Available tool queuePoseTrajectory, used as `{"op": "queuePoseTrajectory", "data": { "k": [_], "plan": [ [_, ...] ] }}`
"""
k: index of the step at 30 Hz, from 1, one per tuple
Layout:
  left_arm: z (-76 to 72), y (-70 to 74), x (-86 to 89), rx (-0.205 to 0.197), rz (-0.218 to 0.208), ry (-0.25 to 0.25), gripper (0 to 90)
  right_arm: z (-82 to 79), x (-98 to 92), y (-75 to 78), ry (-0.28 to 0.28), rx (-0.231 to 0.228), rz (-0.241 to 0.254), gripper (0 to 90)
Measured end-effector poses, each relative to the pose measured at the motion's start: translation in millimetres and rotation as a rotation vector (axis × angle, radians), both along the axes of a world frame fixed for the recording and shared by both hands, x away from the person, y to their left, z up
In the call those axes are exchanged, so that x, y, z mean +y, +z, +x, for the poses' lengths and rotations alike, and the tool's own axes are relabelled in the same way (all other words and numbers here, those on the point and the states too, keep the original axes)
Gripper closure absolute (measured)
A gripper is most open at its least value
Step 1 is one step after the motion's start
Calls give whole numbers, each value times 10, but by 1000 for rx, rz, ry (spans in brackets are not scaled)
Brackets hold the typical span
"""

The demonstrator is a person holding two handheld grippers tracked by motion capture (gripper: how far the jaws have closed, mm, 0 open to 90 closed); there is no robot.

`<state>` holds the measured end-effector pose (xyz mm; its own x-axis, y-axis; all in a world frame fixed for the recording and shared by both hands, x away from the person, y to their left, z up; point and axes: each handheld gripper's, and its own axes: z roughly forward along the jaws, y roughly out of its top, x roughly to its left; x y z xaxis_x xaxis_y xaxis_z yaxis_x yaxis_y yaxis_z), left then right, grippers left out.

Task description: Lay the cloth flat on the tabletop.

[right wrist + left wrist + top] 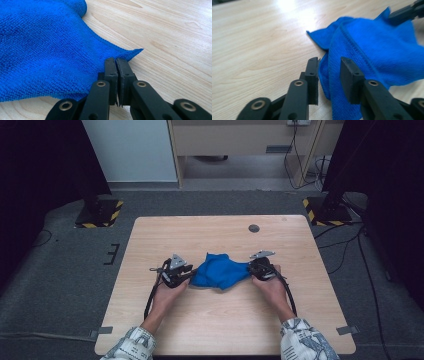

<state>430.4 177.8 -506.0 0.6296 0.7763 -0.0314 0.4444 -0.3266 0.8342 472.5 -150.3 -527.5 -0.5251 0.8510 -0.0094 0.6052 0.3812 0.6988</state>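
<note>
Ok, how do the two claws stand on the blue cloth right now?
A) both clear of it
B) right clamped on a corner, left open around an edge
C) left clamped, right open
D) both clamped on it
B: in the right gripper view the right claw has its jaws pressed together on a corner of the blue cloth, while in the left gripper view the left claw stands open with a fold of cloth between the jaws.

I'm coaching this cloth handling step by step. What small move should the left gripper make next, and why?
Probably close the left gripper on the blue cloth: its jaws stand apart with a fold between them, not pressing it, while the right gripper is shut on the far corner. The cloth lies bunched on the table.
</note>
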Motion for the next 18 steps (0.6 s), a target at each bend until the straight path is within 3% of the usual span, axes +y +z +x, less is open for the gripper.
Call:
{"op": "queuePoseTrajectory", "data": {
  "k": [6, 9, 11, 15, 18],
  "plan": [
    [-213, 67, -23, -20, 14, -67, 725, 3, 5, 4, 1, 0, -6, 880],
    [-293, 26, -79, -5, 40, -106, 725, 3, 2, 2, 1, 0, -4, 880],
    [-296, -27, -138, 7, 59, -120, 685, 6, 0, 2, 2, -1, -4, 880],
    [-304, -95, -273, -16, 100, -137, 594, 6, -3, 0, 2, -1, -2, 881],
    [-272, -144, -323, 0, 100, -130, 473, 8, -8, 0, 1, 3, 5, 881]
  ]
}}
